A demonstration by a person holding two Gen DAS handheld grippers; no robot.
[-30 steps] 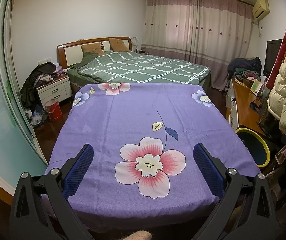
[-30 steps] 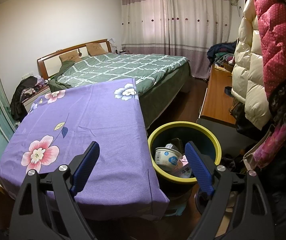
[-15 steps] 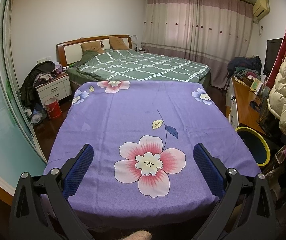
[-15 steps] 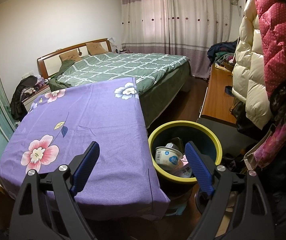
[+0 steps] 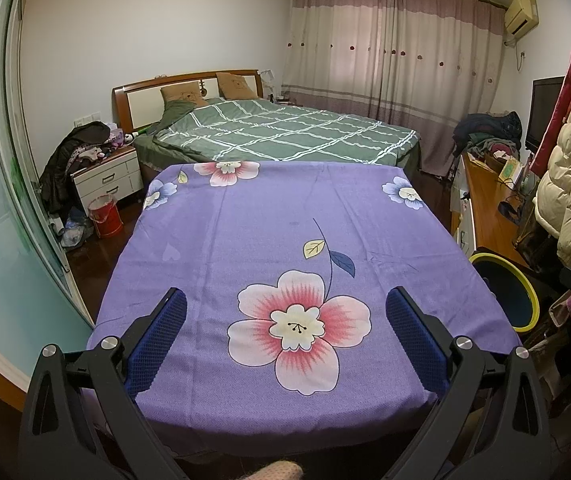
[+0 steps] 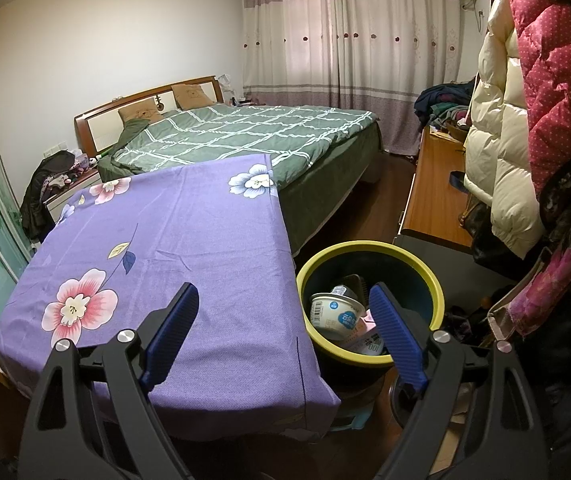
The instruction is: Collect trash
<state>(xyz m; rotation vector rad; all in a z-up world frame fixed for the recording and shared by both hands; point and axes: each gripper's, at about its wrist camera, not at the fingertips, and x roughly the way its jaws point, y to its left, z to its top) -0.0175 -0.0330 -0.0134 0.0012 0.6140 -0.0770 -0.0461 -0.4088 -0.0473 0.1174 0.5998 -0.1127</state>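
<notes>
Both claws, left claw (image 5: 285,322) and right claw (image 6: 283,314), gape empty over the bare table (image 5: 245,240); trash fills the bin (image 6: 369,248) at lower right, collection seemingly finished.

Matt woven purple tablecloth (image 5: 245,240); glossy plastic bin (image 6: 369,248); polished wood sideboard (image 6: 433,200); textured rubbery pads (image 5: 157,340).

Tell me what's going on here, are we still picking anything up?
Nothing is held right now. The left gripper hangs over the purple flowered cloth, jaws open, with no trash visible on it. The right gripper is open by the yellow-rimmed bin, which already holds a white cup and some wrappers.
</notes>
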